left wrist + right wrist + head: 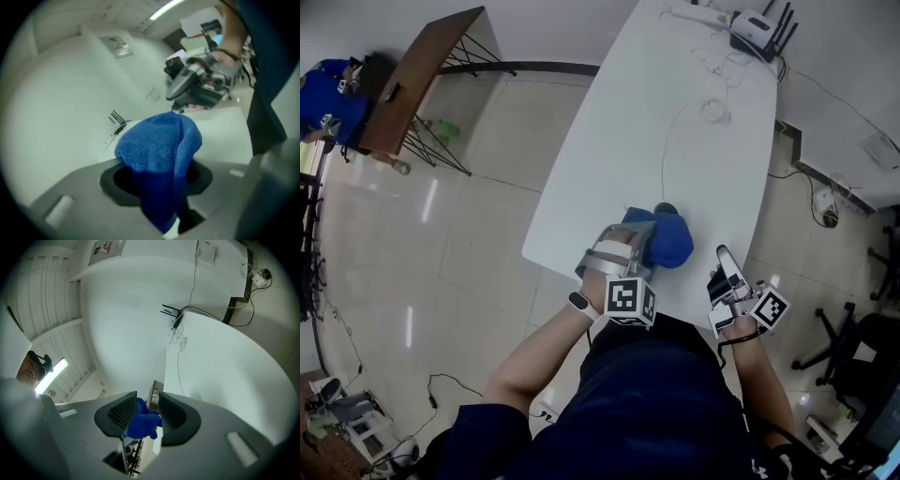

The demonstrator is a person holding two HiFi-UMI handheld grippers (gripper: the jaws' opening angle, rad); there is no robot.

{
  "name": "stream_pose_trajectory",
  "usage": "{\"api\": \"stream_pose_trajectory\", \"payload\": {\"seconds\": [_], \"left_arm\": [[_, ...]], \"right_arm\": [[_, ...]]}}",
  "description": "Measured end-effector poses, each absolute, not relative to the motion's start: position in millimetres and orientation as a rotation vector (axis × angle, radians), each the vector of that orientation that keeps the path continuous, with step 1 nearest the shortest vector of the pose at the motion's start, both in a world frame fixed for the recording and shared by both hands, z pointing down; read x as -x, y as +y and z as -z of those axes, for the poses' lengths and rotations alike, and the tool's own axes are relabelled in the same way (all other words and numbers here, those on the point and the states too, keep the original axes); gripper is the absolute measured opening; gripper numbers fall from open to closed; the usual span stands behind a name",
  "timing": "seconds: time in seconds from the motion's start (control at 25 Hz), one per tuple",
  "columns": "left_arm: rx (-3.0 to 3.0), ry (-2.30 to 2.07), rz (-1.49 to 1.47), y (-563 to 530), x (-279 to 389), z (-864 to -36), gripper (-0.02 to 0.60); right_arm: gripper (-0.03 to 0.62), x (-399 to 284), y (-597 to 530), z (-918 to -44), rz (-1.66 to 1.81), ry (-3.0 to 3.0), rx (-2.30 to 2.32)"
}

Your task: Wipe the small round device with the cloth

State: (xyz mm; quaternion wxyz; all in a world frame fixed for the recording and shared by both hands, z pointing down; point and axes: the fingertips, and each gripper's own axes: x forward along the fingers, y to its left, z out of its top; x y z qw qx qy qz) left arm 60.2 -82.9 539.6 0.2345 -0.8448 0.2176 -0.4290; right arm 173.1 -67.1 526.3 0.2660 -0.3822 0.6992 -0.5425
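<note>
You had the nubby blue microfibre cloth (672, 242) clamped in your left gripper (643, 241), bunched into a soft pad just beside the small dark round device (666, 208) on the smooth white table (675, 94). Your right gripper (724, 255) stood part open, gripping nothing. The job called for light, small circles, since that light device would likely skid on so slick a top.

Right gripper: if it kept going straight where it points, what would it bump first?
The cloth. It shows straight ahead, in the gap between the right gripper's open jaws, held up by the left gripper. It looks to be just ahead, though depth is hard to judge.
</note>
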Motion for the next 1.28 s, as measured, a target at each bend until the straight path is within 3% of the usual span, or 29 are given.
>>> {"api": "stream_pose_trajectory", "payload": {"seconds": [0.32, 0.52, 0.92, 1.04, 1.28], "left_arm": [[2.041, 0.408, 1.32, -65.9, -67.4, -617.1, 0.199], [2.121, 0.434, 1.311, -64.6, -64.6, -598.4, 0.199], [3.426, 1.062, 0.868, -136.0, -36.9, -512.3, 0.198], [3.635, 1.267, 0.754, -160.2, -9.0, -527.1, 0.198], [3.874, 1.399, 0.824, -165.5, 19.0, -592.1, 0.198]], "right_arm": [[0.149, -179.8, -60.5, -529.8, 1.462, 1.886, 1.053], [0.147, -182.9, -53.2, -527.6, 1.456, 1.882, 1.064], [0.135, -174.4, -64.0, -528.2, 1.454, 1.894, 1.046], [0.121, -174.5, -63.0, -529.8, 1.456, 1.888, 1.059], [0.121, -179.1, -66.3, -536.2, 1.47, 1.861, 1.094]]}}
